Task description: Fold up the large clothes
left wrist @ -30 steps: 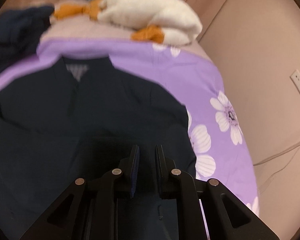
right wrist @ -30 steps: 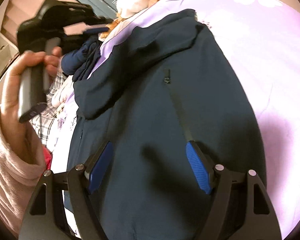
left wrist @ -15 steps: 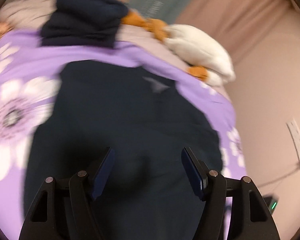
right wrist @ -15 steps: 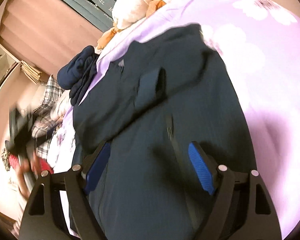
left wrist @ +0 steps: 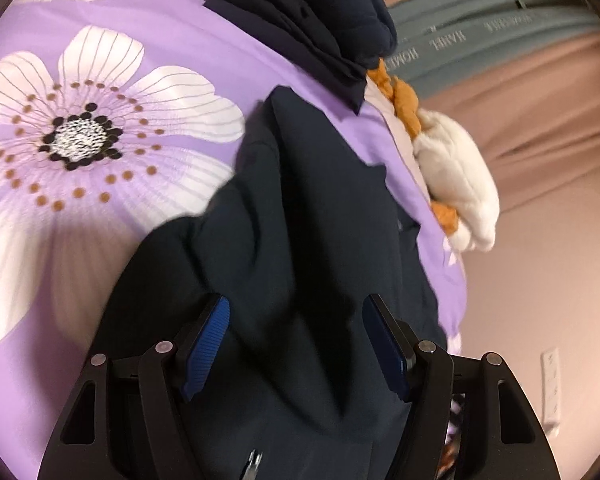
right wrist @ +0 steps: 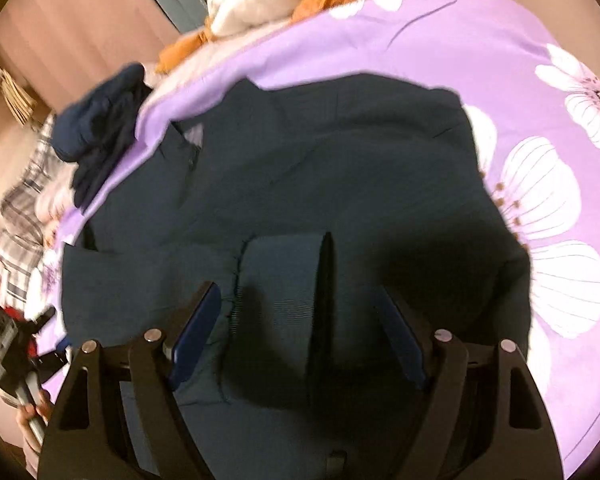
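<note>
Grippers, two, left gripper and right gripper, both hovering jaws apart over the dark navy jacket spread on the purple flowered bed cover, pinkish wall behind; right view alone shows plaid cloth at the bedside.

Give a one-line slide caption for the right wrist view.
Open right gripper above dark navy jacket on purple floral bedspread.
</note>
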Motion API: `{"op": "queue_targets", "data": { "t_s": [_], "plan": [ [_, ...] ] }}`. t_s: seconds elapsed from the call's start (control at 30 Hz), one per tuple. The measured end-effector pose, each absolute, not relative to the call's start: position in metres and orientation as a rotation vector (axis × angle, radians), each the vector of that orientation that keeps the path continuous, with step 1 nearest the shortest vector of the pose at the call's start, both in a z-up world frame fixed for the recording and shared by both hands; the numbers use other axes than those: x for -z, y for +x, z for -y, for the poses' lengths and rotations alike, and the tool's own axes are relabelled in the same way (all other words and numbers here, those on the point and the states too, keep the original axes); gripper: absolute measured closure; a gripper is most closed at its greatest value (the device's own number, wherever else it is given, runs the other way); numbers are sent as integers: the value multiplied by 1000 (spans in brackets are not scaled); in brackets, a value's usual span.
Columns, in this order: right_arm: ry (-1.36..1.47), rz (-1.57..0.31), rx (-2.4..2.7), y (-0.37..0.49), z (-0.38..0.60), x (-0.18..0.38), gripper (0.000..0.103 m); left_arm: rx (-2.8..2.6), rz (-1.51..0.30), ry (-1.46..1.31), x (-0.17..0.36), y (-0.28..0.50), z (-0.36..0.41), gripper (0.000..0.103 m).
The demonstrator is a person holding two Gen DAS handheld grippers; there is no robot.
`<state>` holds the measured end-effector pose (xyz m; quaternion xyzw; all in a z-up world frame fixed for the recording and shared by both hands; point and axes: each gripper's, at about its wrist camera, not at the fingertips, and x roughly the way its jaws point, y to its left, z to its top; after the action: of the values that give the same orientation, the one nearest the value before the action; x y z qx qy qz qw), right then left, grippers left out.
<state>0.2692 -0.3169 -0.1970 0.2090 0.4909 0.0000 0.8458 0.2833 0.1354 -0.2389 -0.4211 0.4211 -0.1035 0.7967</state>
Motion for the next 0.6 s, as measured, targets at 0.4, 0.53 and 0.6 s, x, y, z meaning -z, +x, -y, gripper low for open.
{"op": "queue_targets", "data": {
  "t_s": [0.4, 0.53, 0.6],
  "plan": [
    [497, -885, -8, 251, 335, 180, 96, 76, -789, -939, 243, 298, -155, 40],
    [466, -900, 71, 240, 349, 178, 96, 101, -783, -975, 240, 290, -167, 40],
    [530, -885, 124, 235, 363, 179, 96, 112, -799, -956, 236, 289, -169, 40]
  ]
}}
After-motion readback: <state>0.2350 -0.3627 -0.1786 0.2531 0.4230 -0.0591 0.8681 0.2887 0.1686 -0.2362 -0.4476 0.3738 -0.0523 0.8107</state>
